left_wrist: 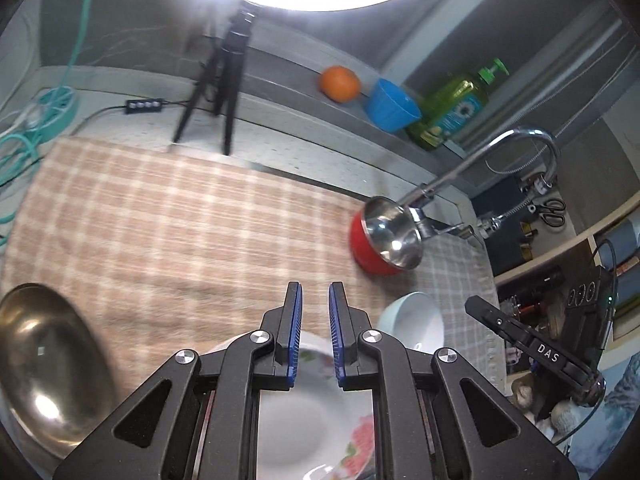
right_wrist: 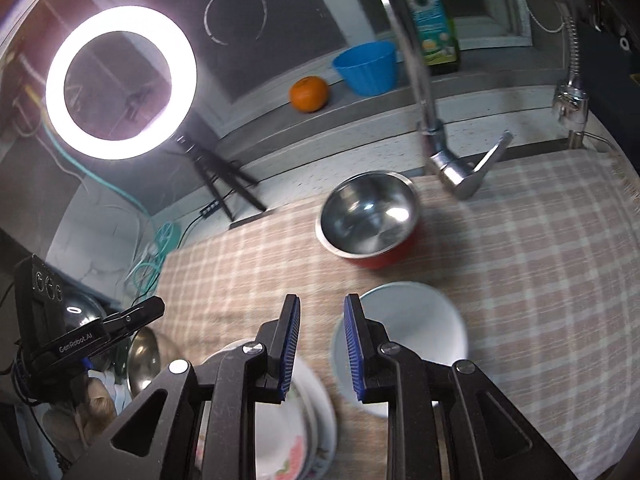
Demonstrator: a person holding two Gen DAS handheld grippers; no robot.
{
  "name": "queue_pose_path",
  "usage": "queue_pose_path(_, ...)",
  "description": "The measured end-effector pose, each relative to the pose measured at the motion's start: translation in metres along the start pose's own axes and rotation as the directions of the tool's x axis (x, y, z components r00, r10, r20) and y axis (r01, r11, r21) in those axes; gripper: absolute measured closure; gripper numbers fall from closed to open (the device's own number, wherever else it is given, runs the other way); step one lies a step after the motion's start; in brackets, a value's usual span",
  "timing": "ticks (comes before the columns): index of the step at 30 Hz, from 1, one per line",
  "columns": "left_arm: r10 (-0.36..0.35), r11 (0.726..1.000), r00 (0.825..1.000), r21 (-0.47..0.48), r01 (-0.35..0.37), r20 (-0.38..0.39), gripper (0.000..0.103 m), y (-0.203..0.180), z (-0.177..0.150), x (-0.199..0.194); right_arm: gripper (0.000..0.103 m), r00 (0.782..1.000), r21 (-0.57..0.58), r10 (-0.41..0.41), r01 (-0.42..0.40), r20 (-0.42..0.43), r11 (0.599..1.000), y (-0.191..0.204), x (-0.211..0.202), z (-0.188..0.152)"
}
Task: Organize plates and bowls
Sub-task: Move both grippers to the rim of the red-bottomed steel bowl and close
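Floral plates (left_wrist: 320,412) half-hidden beneath both empty tongs, left (left_wrist: 315,336) near-closed, right (right_wrist: 320,348) ajar.

A beige-and-white checked cloth (right_wrist: 500,272) covers the speckled white countertop (right_wrist: 360,156). A lit white ring light (right_wrist: 120,80) on a black tripod (left_wrist: 222,92) stands at the far edge, beside a coiled teal cable (left_wrist: 52,100). On the grey ledge (right_wrist: 360,108) behind rest a round orange fruit (right_wrist: 309,94) and a green dish-soap bottle (left_wrist: 456,112). A curved chrome faucet (right_wrist: 424,92) rises at the far edge.
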State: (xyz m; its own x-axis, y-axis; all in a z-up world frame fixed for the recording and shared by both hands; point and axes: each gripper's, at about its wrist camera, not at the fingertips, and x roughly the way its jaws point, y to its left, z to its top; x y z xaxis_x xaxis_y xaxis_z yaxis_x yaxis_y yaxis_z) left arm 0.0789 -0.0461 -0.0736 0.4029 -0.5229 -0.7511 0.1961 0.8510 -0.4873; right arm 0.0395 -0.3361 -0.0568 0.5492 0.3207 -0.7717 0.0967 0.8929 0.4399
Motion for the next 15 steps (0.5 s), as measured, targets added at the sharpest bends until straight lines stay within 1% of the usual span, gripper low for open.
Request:
queue_pose_path(4, -0.029, 1.000, 0.998, 0.006, 0.029, -0.051, 0.091, -0.022, 0.005, 0.033, 0.082, 1.000, 0.035, -0.001, 0.002, -0.012, 0.999, -0.030, 0.008, 0.018)
queue_pose_path(8, -0.028, 1.000, 0.996, 0.007, 0.028, -0.086, 0.091, -0.038, 0.018, 0.068, 0.082, 1.000, 0.055, -0.014, 0.013, 0.007, 0.998, -0.050, 0.017, 0.036)
queue_pose_path(9, -0.024, 1.000, 0.995, 0.009, 0.025, -0.094, 0.089, -0.042, 0.022, 0.077, 0.082, 1.000, 0.063, -0.005, 0.005, 0.003, 0.998, -0.053, 0.019, 0.039)
queue_pose_path(10, -0.018, 1.000, 0.995, 0.007, 0.019, -0.103, 0.083, -0.043, 0.026, 0.086, 0.082, 1.000, 0.080, 0.012, -0.011, -0.007, 0.997, -0.057, 0.024, 0.043)
queue_pose_path(11, -0.019, 1.000, 0.994, 0.004, 0.019, -0.107, 0.082, -0.043, 0.030, 0.092, 0.082, 1.000, 0.097, 0.026, -0.024, -0.015, 0.995, -0.060, 0.030, 0.046)
queue_pose_path(13, -0.017, 1.000, 0.992, 0.006, 0.018, -0.126, 0.081, -0.045, 0.038, 0.106, 0.082, 0.999, 0.106, 0.029, -0.026, -0.026, 0.994, -0.064, 0.038, 0.050)
queue_pose_path(15, -0.020, 1.000, 0.991, -0.003, 0.019, -0.132, 0.081, -0.047, 0.045, 0.117, 0.082, 0.999, 0.111, 0.006, -0.002, -0.036, 0.994, -0.068, 0.048, 0.054)
